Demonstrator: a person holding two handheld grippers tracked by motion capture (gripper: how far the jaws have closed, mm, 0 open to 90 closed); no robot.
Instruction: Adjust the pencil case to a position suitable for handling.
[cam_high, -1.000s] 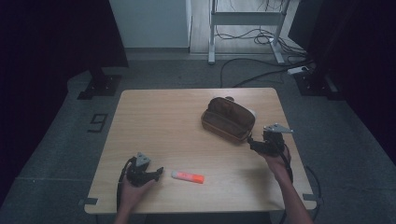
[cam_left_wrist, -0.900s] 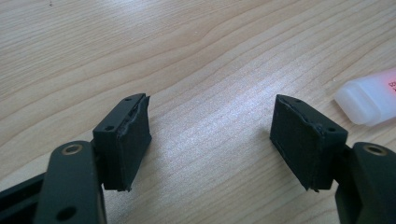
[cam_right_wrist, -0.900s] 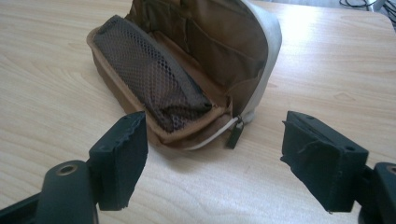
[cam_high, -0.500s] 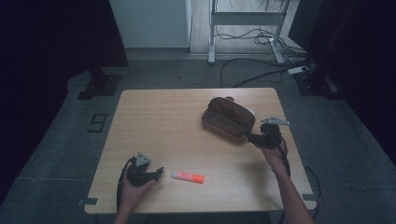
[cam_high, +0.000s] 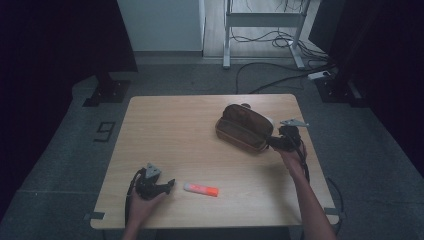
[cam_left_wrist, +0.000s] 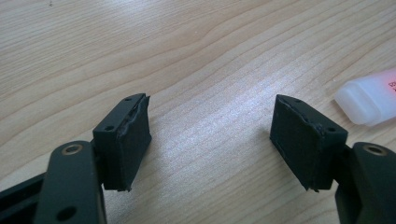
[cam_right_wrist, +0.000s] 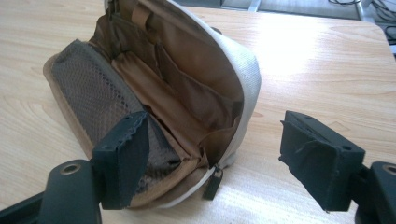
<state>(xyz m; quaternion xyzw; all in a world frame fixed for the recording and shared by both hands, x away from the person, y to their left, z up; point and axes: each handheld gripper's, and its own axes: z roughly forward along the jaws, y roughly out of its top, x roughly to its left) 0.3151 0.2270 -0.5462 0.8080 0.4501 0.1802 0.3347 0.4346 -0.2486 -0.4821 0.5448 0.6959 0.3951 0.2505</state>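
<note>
A brown fabric pouch lies unzipped on the right half of the wooden table. My right gripper is open at the pouch's near right end. In the right gripper view the pouch gapes, showing a mesh pocket and tan lining; its zipper pull hangs between the spread jaws of my right gripper. A small tube with an orange end and a whitish end lies near the front edge. My left gripper rests open just left of it. From the left gripper, the tube lies off to the right.
Beyond the table stand a dark stand base at the left and a metal desk frame with cables on the floor at the back. A power strip lies at the right.
My right gripper has moved a little forward and left, closer to the pouch's end. The left gripper, tube and pouch have stayed put.
</note>
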